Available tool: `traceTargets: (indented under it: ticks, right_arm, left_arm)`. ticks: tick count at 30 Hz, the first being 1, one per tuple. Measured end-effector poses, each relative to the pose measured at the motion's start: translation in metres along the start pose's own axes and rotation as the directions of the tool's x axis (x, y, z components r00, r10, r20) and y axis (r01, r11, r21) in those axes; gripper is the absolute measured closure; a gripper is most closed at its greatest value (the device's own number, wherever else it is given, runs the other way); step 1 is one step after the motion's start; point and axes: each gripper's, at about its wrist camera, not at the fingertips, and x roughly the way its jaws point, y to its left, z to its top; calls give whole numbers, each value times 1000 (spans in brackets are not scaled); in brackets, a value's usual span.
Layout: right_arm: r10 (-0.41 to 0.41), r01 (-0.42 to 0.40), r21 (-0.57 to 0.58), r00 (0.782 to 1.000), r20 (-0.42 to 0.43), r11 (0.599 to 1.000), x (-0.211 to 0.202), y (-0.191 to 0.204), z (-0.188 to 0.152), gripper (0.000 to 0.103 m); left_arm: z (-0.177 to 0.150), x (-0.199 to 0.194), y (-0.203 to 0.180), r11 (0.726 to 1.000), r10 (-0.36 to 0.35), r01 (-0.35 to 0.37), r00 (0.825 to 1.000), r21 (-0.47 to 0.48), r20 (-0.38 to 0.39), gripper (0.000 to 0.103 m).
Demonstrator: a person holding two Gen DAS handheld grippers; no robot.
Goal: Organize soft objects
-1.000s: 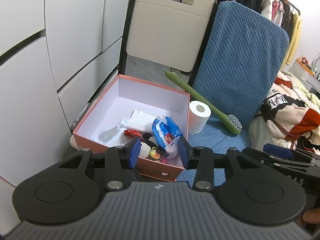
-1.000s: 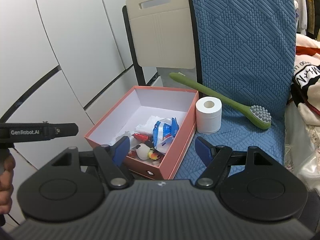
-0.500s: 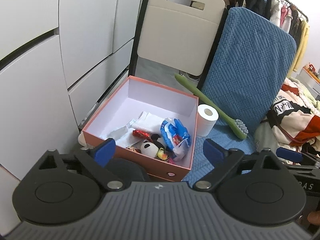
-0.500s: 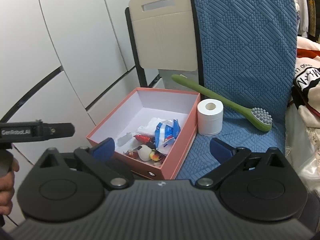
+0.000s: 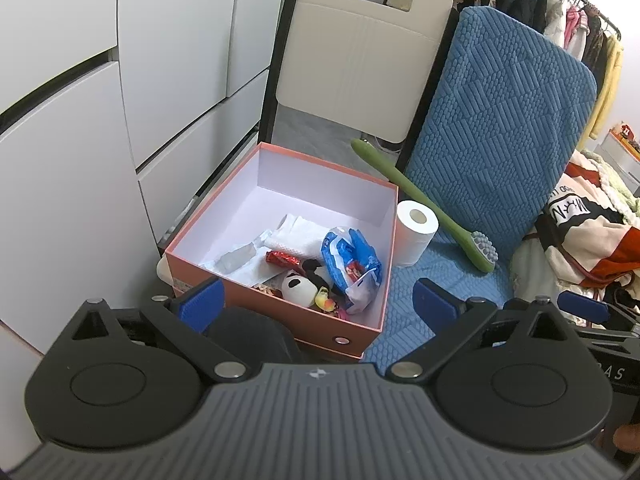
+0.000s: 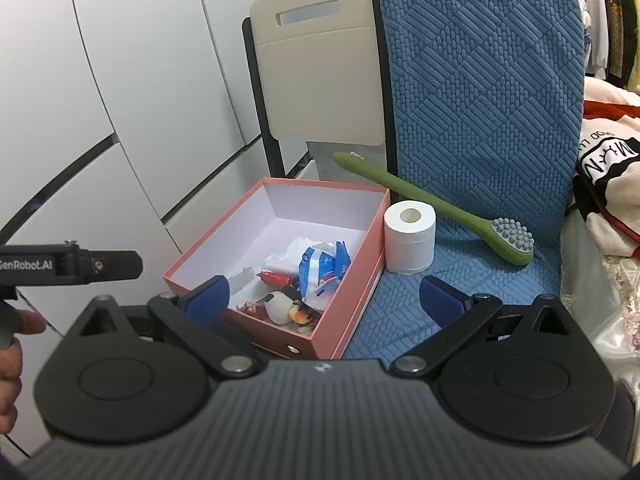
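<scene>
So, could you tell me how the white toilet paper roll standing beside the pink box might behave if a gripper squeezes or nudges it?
The white toilet paper roll looks soft with a hollow core, so it would probably dent under a squeeze. It stands on end on the quilted blue chair cushion; a push could tip it, and then it might roll.

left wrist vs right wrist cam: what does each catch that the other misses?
Left wrist only: the clothes rack along the top right, and the right tool's blue pad at the right edge.
Right wrist only: the left tool's arm marked GenRobot.AI and the hand holding it.
Both: pink box with packets and a panda toy inside, toilet roll, green brush, blue cushion. Each view's own tool holds nothing; the left tool's jaws are opening.
</scene>
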Motion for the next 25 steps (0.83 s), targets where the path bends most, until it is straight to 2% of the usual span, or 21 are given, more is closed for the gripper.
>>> traceTargets:
  ticks: [19,25]
  right_arm:
    - [-3,3,2,1000,-1,1000,1,1,0,0]
    - [1,-1,-2,1000,-2,1000,3,4,0,0]
  left_arm:
    - [0,1,-2,1000,-6,6,1000,1,-17,1]
    - [2,-2,-2,1000,-10,10,1000,0,3,1]
